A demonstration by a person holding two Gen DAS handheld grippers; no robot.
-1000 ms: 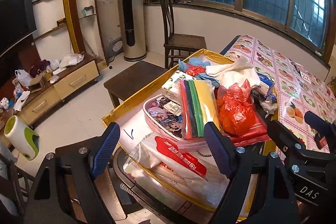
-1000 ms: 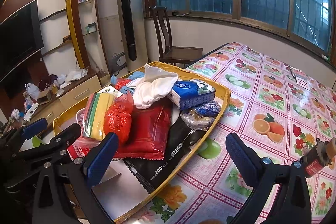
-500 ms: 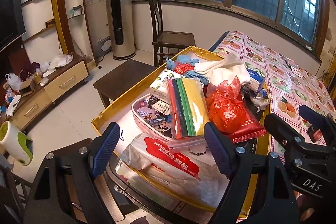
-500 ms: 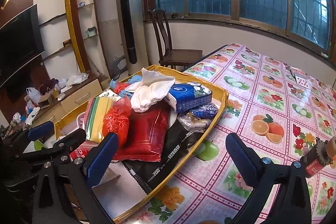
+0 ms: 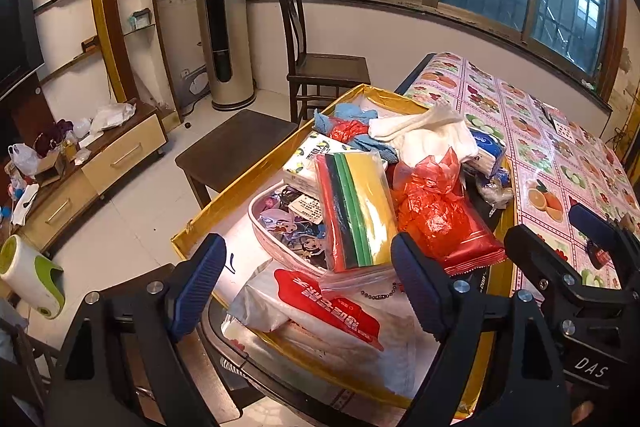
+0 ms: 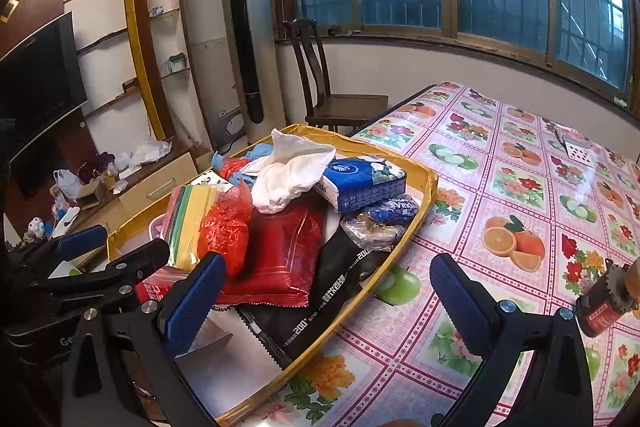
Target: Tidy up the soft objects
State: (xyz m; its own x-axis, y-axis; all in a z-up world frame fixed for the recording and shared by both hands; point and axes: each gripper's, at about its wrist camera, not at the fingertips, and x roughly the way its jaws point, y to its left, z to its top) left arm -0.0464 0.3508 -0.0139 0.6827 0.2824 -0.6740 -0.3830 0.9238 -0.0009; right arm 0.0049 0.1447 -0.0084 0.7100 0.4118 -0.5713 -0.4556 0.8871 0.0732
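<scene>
The desk [image 6: 520, 195], under a fruit-and-flower cloth, carries a wide gold tray [image 6: 430, 183] at its edge, and all the soft things lie heaped in that tray. From large to small: a red foil pack [image 6: 280, 259], a white cloth [image 6: 292, 171] on top of the heap, a clear bag of coloured sheets [image 5: 356, 207], a blue tissue pack [image 6: 360, 183], a crumpled red plastic bag [image 5: 432, 203] and a blue rag [image 5: 344, 115] at the far end. They overlap loosely with no clear order, so this could be a pile waiting to be sorted or things already gathered into one tray; the pictures do not settle which. The left claw [image 5: 308, 287] hangs wide open over the tray's near end, holding nothing. The right claw [image 6: 326, 303] is equally wide open and empty, above the tray's desk-side rim.
</scene>
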